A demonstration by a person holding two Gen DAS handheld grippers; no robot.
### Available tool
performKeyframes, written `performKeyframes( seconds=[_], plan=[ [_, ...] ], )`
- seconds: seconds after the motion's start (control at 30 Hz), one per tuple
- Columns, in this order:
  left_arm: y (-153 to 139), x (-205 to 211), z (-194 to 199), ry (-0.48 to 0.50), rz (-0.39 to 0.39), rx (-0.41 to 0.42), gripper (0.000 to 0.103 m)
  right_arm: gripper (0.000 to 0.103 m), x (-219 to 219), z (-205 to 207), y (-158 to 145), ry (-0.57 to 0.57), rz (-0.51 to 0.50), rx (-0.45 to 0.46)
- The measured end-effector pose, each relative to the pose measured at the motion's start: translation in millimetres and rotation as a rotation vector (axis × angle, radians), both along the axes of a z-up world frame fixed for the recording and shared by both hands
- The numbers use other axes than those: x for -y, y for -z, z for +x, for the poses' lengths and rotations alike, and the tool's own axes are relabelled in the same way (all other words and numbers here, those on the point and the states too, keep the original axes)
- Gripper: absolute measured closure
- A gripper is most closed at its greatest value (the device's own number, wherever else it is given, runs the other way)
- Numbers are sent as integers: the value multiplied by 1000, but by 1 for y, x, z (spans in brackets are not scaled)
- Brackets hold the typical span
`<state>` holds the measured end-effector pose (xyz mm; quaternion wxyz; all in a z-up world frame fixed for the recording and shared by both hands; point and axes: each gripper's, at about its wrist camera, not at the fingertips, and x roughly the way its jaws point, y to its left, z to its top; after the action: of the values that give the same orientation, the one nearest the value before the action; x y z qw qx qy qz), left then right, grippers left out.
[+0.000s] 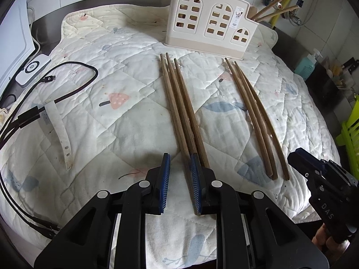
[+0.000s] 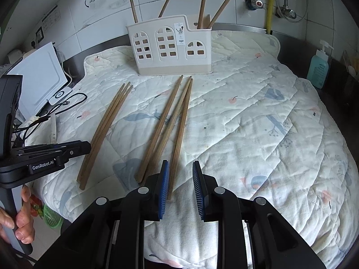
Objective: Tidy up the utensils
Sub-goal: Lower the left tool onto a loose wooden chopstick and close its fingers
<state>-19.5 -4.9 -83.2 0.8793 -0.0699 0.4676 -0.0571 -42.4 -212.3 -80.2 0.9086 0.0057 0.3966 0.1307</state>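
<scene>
Two groups of wooden chopsticks lie on a quilted cloth (image 1: 125,121). The left group (image 1: 181,112) of three runs toward my left gripper (image 1: 180,163), which is open, its right pad beside their near ends. The right group (image 1: 255,121) of three lies near my right gripper (image 1: 298,157). In the right wrist view the right gripper (image 2: 180,169) is open over the near ends of that group (image 2: 170,125); the other group (image 2: 105,130) lies by the left gripper (image 2: 85,146). A cream utensil holder (image 1: 208,22) (image 2: 170,47) stands at the back with several chopsticks in it.
Black cables (image 1: 74,85) and a white strap (image 1: 59,130) lie at the left by a white device (image 1: 31,69). A blue soap bottle (image 2: 318,67) stands at the right. A green rack (image 1: 352,134) is beyond the right edge. Tiled wall with pipes (image 2: 269,4) behind.
</scene>
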Motion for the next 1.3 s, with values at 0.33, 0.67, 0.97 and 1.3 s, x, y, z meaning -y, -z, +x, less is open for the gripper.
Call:
performKeyframes(
  seconds=[0.33, 0.67, 0.97, 1.3],
  plan=[
    [1, 8, -2, 13, 27, 7, 84, 81, -3, 2, 3, -6, -1, -12],
    [1, 7, -2, 7, 83, 17, 84, 81, -4, 1, 6, -6, -1, -21],
    [4, 9, -1, 6, 84, 4, 84, 81, -6, 2, 9, -14, -1, -31],
    [3, 4, 2, -9, 102, 13, 92, 81, -9, 6, 13, -16, -5, -42]
  ],
)
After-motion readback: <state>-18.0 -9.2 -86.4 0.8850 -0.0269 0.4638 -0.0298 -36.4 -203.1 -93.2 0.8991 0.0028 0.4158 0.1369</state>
